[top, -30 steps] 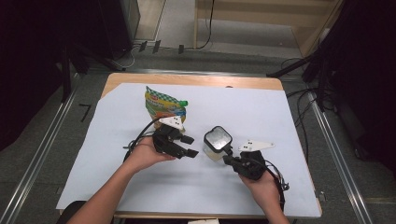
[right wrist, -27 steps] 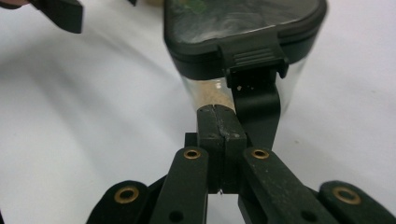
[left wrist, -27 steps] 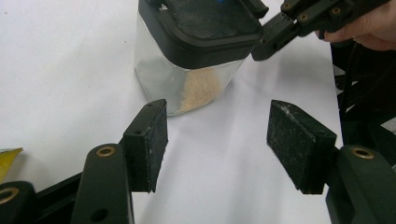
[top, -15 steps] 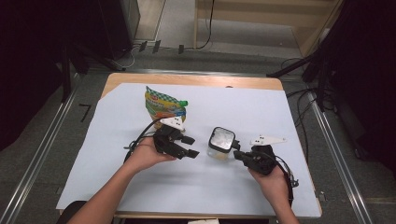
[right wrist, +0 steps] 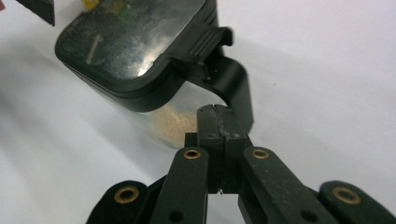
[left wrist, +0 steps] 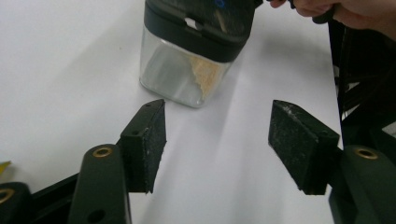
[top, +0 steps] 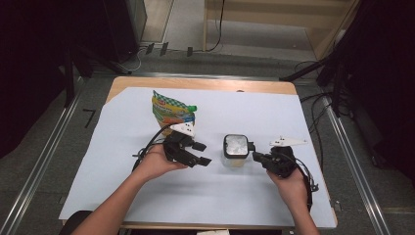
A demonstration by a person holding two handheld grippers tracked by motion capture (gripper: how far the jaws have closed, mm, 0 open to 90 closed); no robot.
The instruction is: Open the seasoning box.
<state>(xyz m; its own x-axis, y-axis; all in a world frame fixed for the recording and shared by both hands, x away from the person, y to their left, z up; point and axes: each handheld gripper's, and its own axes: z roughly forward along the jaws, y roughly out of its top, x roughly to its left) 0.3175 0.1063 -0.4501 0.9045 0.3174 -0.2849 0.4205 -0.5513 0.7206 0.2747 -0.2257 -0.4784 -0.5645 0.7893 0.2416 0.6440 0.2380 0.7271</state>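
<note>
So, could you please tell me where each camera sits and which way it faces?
High view: above the near edge, facing forward and down on the table; forearms and hands show.
Left gripper view: on the left gripper, open jaws facing the container.
Right gripper view: on the right gripper, jaws shut by the container's black handle.
All share the container.

My wooden table point(top: 205, 84) wears a white sheet point(top: 147, 196). Beyond its far edge lies grey floor point(top: 186, 29) with cables, then a pale wooden cabinet point(top: 274, 19). Metal rails point(top: 44, 161) flank the table; darkness fills both sides.
</note>
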